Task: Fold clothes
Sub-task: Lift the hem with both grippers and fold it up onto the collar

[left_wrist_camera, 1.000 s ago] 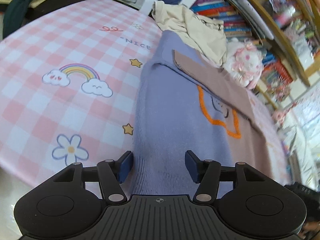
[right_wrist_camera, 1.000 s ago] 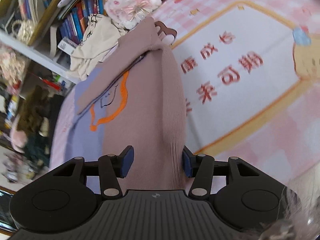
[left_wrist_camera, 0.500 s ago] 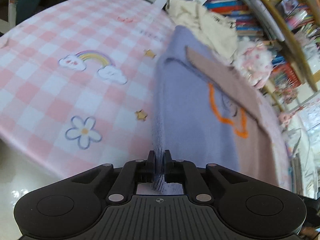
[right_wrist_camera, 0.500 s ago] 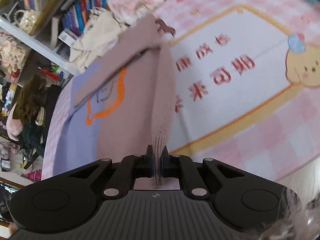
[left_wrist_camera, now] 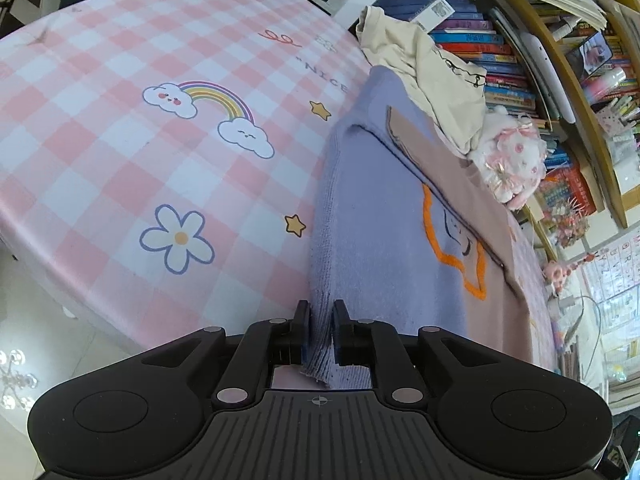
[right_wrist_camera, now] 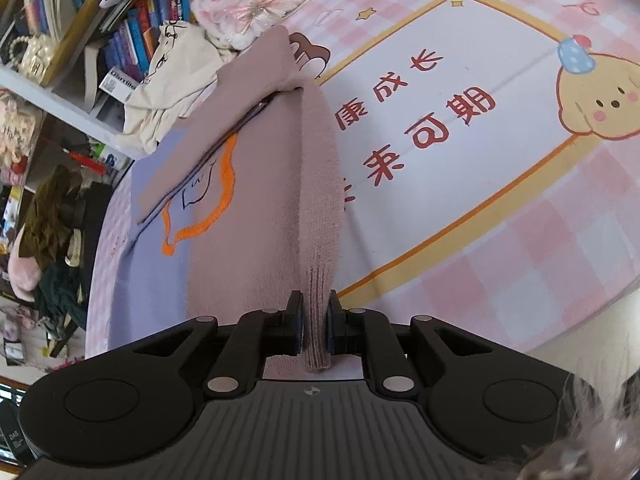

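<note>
Now the left gripper (left_wrist_camera: 320, 334) pinches the near-left hem corner of the sweater (left_wrist_camera: 384, 216), jaws easing slightly; the right gripper (right_wrist_camera: 315, 330) clamps the near-right corner. The sweater lies flat on the surface (left_wrist_camera: 120, 120), long axis running away toward the far bookshelf (left_wrist_camera: 520, 60).

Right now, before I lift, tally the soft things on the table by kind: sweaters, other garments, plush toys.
Sweaters: 1, the purple and mauve sweater, hem pinched by left gripper and right gripper
Other garments: 1, the cream garment, crumpled at the far edge
Plush toys: 1, the white and pink plush
Total: 3
</note>
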{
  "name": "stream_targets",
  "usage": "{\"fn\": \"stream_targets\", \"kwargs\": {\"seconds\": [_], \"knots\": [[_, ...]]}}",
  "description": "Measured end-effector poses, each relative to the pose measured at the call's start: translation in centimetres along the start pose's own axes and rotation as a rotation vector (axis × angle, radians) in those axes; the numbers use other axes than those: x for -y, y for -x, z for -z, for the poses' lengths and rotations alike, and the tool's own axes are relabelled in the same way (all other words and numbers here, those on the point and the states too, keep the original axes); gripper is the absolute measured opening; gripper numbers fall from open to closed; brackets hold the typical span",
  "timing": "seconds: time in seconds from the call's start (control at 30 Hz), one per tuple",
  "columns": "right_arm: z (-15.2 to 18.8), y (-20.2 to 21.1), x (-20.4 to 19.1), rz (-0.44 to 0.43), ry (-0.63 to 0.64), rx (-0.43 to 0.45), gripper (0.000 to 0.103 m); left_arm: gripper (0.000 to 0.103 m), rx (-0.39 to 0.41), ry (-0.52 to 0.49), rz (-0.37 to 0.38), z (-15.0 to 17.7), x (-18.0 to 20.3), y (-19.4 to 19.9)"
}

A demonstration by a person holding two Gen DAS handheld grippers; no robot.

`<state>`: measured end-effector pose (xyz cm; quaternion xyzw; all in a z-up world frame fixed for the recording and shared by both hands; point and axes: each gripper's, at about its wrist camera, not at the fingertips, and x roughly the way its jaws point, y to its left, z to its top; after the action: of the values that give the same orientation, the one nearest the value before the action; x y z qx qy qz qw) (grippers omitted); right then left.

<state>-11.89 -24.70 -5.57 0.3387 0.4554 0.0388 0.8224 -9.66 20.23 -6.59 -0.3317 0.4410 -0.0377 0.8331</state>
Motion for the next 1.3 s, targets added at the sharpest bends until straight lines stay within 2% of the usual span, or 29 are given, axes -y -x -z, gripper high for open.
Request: {"fn": "stream_targets", "kwargs": {"seconds": [0.13,0.17,0.3,0.47,0.7,1.0,1.3], "knots": [[0.1,-0.1,-0.5,0.019,0.037,0.000,0.011,0.012,-0.019,0.007,-0.008,-0.3,0.0,0.0],[0.1,-0.2,-0.6,0.019,0.044,-0.005,0.011,0.008,-0.019,0.000,-0.009,-0.3,0.1,-0.1],[0.2,0.0,-0.3,-0.024,0.019,-0.016,0.008,0.005,-0.024,-0.027,-0.010,-0.3,0.5,-0.1],[0.1,1.2,-1.0,-0.061,0.059,0.003,0.007,0.004,-0.019,-0.040,0.022,-0.1,1.0,0.5],[0.8,2.4,-0.4,-0.049,0.086,-0.013,0.007,0.004,-0.032,-0.025,0.032,0.9,0.9,1.4],[2.0,5.4,2.6,-0.060,0.091,-0.059,0.007,0.004,-0.079,0.014,0.067,4.5,0.7,3.4],[3.5,8.7,5.9,-0.087,0.076,-0.160,0.007,0.004,-0.117,0.044,0.112,8.4,0.5,5.7]]}}
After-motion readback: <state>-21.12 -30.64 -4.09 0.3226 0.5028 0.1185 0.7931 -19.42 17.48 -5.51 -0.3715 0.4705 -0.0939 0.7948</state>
